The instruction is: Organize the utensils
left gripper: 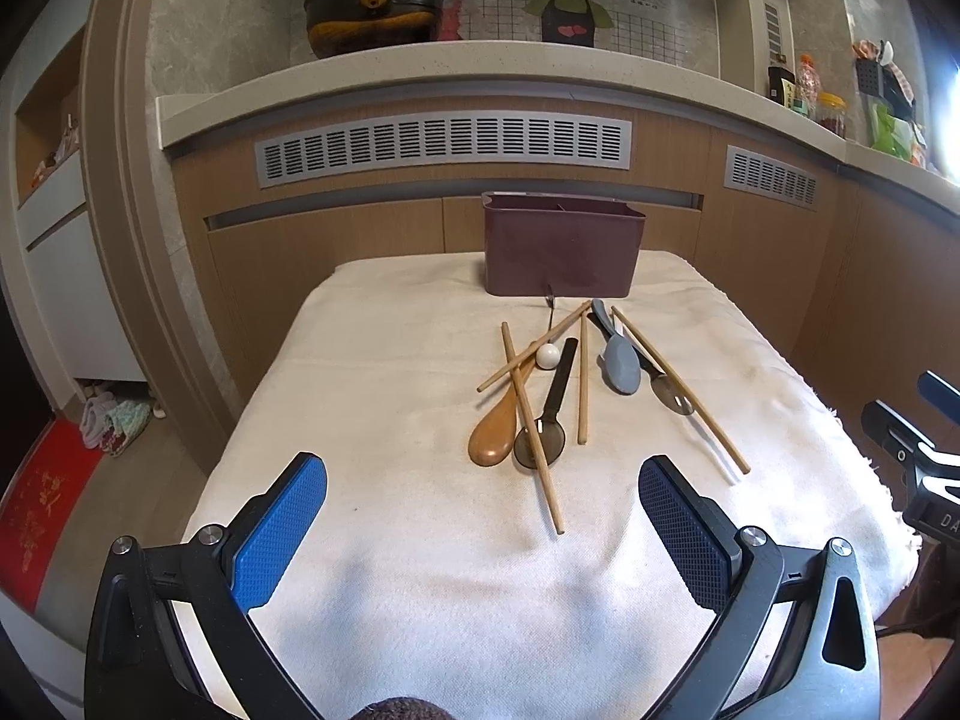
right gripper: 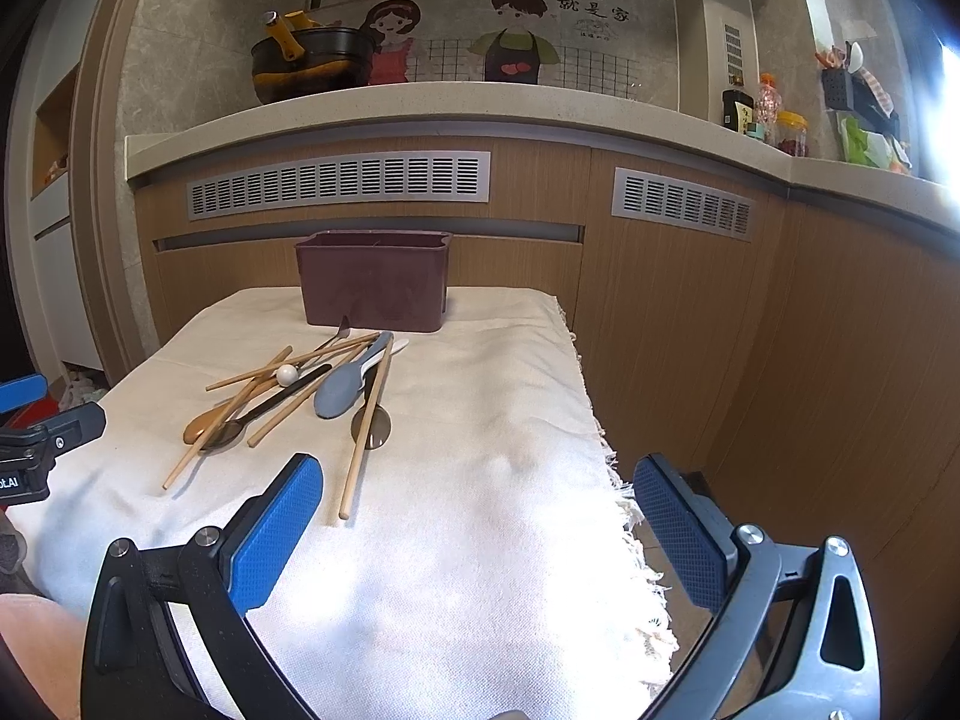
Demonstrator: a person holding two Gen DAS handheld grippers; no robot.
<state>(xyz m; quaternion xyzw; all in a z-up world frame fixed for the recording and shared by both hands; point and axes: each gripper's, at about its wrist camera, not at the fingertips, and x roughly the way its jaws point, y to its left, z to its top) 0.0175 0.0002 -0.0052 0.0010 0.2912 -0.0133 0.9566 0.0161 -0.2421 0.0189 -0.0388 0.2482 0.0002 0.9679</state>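
Nothing is picked yet, so this looks like the start: both claws, left [left gripper: 483, 516] and right [right gripper: 477, 516], gape wide and empty over the towel-covered desk [left gripper: 372, 420]. The utensils lie tangled mid-frame: thin wooden chopsticks [left gripper: 533, 420], a rounded wooden spoon [left gripper: 495, 441], a grey plastic spoon [left gripper: 621, 363]. Behind them stands the maroon bin [left gripper: 561, 246]. Next, probably, pinch one loose chopstick.

cloth [left gripper: 372, 408]: cream white
holder [left gripper: 561, 252]: dark maroon, beyond the jaws
wooden spoon [left gripper: 495, 441]: honey brown
spatula [left gripper: 621, 363]: grey
chopsticks [left gripper: 534, 426]: pale tan
ball [left gripper: 547, 355]: white
pads [left gripper: 282, 534]: blue, cross-hatched
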